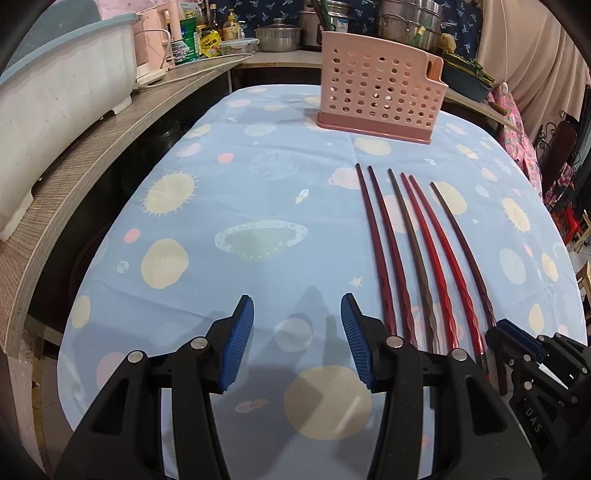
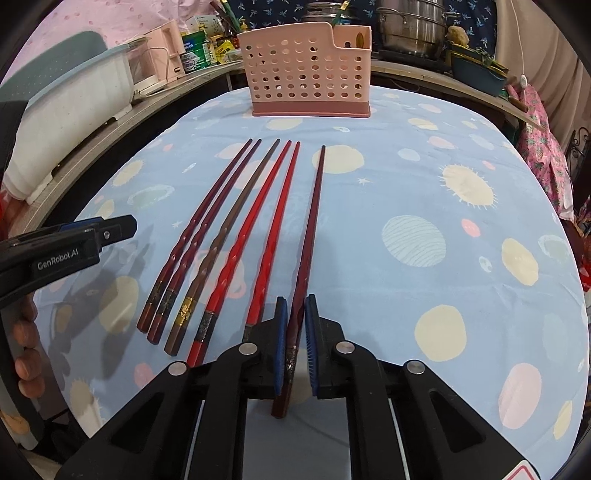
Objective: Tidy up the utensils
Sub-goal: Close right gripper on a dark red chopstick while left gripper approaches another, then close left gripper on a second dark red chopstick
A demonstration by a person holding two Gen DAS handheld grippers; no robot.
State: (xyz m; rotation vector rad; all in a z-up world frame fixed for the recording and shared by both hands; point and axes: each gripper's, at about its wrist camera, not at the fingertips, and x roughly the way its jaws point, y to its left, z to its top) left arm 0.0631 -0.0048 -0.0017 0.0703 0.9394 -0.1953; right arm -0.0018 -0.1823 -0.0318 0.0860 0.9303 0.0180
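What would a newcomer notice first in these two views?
Six chopsticks fan out in a row on the space-print tablecloth. The right gripper has closed around the butt of the rightmost dark chopstick, while the left gripper hovers open over bare cloth. Behind stands a pink perforated holder.

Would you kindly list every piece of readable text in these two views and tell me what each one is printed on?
"GenRobot.AI": on the black body of the left tool, seen in the right wrist view.
"DAS": on the black body of the right tool, seen at the edge of the left wrist view.
Labels on the green cans and bottles on the back counter: too small and blurred to read.
Bands on the chopsticks: ornament, no legible text.
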